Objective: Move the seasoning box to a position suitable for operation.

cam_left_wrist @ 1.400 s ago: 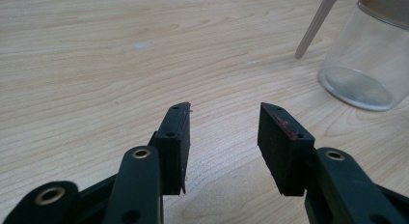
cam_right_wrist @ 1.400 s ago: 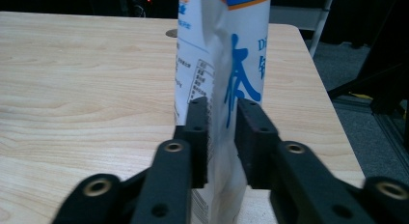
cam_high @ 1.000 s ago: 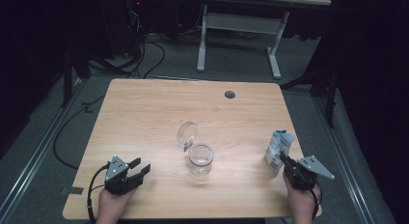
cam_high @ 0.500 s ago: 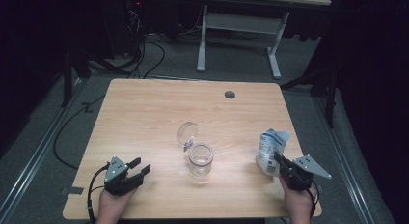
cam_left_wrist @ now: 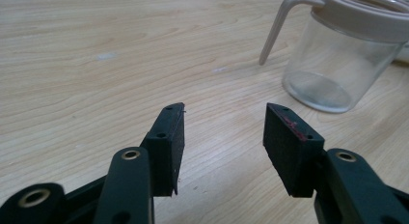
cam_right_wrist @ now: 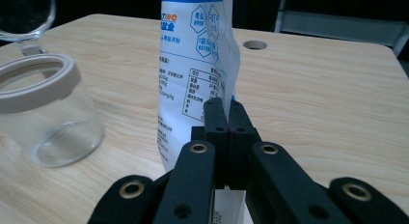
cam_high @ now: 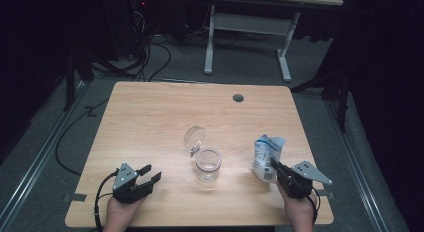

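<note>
Since the earlier frames, the white bag point(cam_high: 265, 157) has been carried leftward over the table point(cam_high: 150, 122) toward the open glass jar point(cam_high: 208, 165), which stands left of the bag. The bag is held upright, long axis vertical, pinched at its edge by the right gripper point(cam_high: 278, 170), whose jaws are pressed together on it. The left gripper point(cam_high: 149, 175) rests near-left, jaws apart and empty; the right is judged nearer the jar.

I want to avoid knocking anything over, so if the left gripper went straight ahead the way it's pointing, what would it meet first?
Mostly bare table. The left gripper has its jaws open and empty, aimed just left of the glass jar. Its right jaw might clip the jar's side, though depth is hard to judge.
</note>
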`<state>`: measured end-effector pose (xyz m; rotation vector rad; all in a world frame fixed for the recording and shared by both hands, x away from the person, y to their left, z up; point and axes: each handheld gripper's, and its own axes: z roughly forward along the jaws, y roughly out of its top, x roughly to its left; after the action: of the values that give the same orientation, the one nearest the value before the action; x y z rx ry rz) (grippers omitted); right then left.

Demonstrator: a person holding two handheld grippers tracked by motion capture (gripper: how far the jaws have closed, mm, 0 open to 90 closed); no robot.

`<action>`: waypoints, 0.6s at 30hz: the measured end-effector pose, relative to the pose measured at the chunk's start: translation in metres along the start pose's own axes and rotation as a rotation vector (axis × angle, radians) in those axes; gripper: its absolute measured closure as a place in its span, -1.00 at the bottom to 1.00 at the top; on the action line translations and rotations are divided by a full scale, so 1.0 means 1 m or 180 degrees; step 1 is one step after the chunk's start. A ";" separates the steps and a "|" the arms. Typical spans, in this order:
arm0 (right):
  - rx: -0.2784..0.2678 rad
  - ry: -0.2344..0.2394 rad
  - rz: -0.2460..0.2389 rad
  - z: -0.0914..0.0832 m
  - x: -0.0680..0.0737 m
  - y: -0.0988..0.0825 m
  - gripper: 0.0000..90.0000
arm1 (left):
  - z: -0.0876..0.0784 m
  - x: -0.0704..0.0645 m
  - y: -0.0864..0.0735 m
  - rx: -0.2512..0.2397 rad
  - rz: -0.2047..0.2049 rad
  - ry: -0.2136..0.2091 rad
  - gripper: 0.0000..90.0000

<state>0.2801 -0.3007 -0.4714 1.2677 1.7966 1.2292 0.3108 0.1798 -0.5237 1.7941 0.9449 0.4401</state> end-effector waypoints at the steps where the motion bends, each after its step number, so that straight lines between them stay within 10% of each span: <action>1: 0.0000 0.0000 0.0000 0.000 0.000 0.000 1.00 | 0.001 -0.001 0.000 0.0000 0.0013 -0.0002 0.11; 9: 0.0096 0.0161 0.0004 0.013 0.019 0.003 1.00 | 0.019 -0.019 0.023 0.0033 0.0368 -0.0035 0.04; 18: 0.0243 0.0234 0.0017 0.027 0.036 0.014 1.00 | 0.042 -0.024 0.032 0.0090 0.0195 -0.0382 0.15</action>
<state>0.2955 -0.2570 -0.4677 1.2851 1.9100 1.2355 0.3366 0.1300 -0.5090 1.8576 0.8182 0.3547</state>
